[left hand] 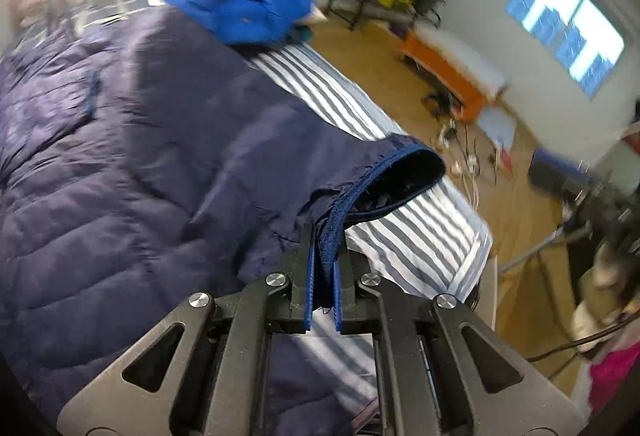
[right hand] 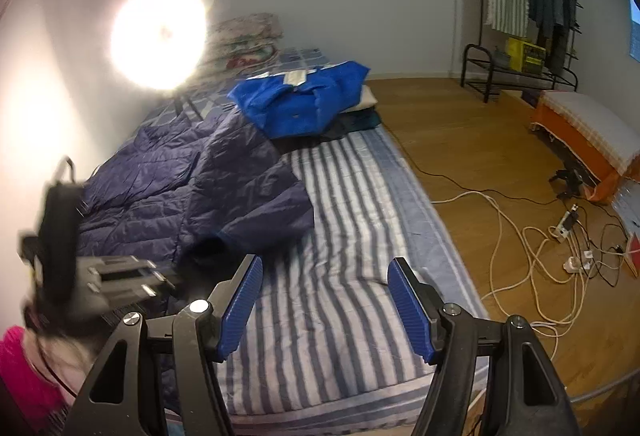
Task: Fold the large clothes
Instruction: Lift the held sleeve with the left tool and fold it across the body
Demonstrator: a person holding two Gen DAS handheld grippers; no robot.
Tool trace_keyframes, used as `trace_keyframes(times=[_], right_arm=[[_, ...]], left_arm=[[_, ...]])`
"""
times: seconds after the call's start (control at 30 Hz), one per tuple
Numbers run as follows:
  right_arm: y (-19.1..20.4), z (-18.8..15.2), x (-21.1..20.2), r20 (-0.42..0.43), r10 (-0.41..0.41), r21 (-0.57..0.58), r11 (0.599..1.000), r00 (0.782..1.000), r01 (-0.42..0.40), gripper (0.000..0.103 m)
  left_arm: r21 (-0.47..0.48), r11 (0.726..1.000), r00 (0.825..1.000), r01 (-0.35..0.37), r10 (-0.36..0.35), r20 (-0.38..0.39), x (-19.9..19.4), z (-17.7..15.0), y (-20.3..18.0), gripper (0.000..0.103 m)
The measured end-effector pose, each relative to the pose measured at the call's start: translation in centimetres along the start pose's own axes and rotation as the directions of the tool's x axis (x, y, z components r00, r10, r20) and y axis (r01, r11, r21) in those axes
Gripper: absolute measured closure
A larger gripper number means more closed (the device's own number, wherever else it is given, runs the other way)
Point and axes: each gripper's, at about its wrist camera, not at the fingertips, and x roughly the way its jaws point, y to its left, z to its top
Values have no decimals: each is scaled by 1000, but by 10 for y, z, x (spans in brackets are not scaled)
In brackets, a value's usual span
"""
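A dark navy quilted jacket lies spread over the striped bed. My left gripper is shut on the ribbed cuff of one sleeve, lifted off the bedding so the sleeve opening gapes. In the right wrist view the same jacket lies crumpled at the left of the bed. My right gripper hangs open above the striped sheet with nothing between its blue pads. The other gripper shows blurred at the left, over the jacket.
A bright blue garment sits folded on a pile at the far end of the bed. Cables and power strips trail over the wooden floor. An orange bench and a clothes rack stand by the wall. A pink sleeve shows bottom left.
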Motion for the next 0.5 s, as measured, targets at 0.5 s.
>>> trace_keyframes(times=[0.5], right_arm=[[80,14,46,-53,68,-91,993,996,-72,36]], left_arm=[[-351,936,985,-32,88,146,-88,3,181,98]])
